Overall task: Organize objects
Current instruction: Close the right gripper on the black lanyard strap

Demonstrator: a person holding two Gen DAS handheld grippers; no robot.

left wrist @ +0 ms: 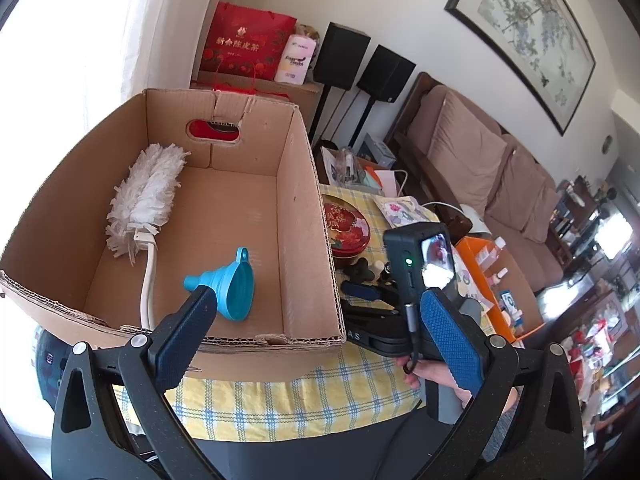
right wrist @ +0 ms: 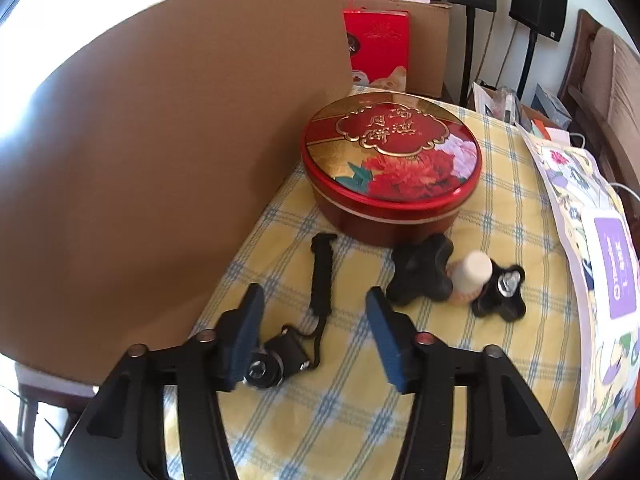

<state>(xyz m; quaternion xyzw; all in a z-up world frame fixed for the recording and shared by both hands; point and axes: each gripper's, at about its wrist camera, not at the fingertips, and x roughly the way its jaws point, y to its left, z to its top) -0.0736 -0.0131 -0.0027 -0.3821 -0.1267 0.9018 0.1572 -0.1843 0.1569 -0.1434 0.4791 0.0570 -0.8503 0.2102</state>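
I hold a two-finger gripper in each hand above a bench covered with a yellow and blue checked cloth.

My left gripper hangs with its jaws wide apart and nothing between them. Its blue pads frame the near rim of an open cardboard box that stands on the bench. Inside the box, a white fluffy duster lies along the left side, its pale handle pointing toward me. A blue collapsible funnel lies on its side on the box floor, to the right of the duster's handle and close to the near wall.

My right gripper tilts down toward the cloth, just to the right of the box's outer wall. Its jaws are partly open and grip nothing. Between them, on the cloth, lies a black strap, which runs away from me and joins by a thin cord to a small black mount with a metal screw. The mount sits right beside the left pad; I cannot tell whether they touch.

Beyond the strap stands a round red tin with gold lettering and painted flowers on its lid. To the right of my gripper, in front of the tin, lie two black star-shaped knobs with a small white-capped bottle between them.
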